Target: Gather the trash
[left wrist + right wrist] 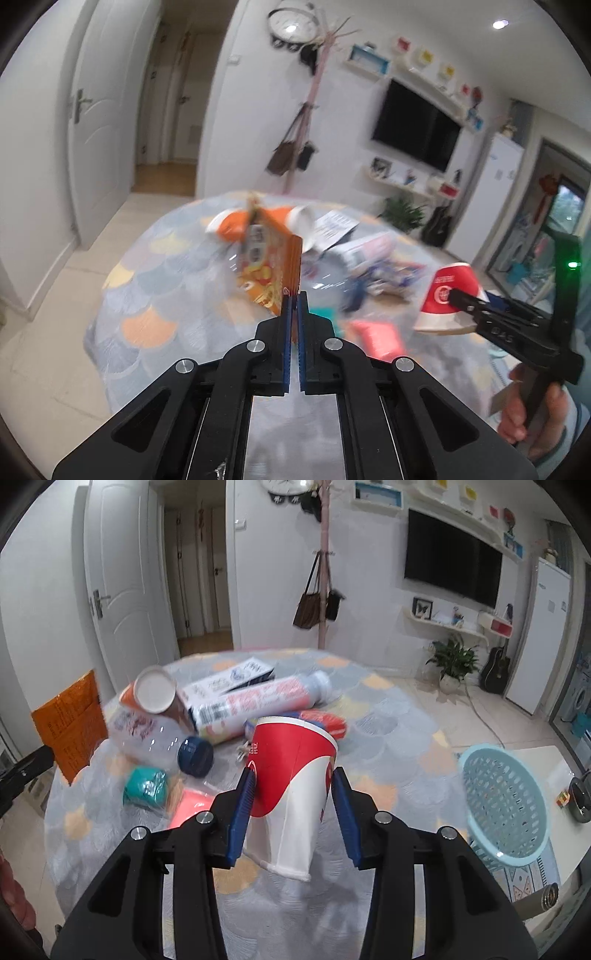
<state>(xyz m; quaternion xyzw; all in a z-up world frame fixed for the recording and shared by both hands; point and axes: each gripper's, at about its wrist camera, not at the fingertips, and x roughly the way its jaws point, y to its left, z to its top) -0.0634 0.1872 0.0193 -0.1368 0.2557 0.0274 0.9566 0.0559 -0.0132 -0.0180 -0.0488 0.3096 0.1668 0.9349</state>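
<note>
- A flat orange snack packet (271,269) is pinched in the fully closed left gripper (294,299).
- A red-and-white paper cup (295,786) is clamped between the half-open right gripper (295,786) jaws.
- Both should be released only once over the pale blue perforated plastic basket (502,805).

So the round table (388,709) has the junk piled toward its far left: a can (155,694) lying on its side, a long bottle (258,701) just right of it with a box (232,677) behind, and a clear bottle (155,738) nearer. The paper cup (291,775) sits up off the table between the right hand-held gripper (295,786) pads. The basket (506,805) is off the table's right edge, and the flat carton (269,266) hangs in the left hand-held gripper (294,295).
</note>
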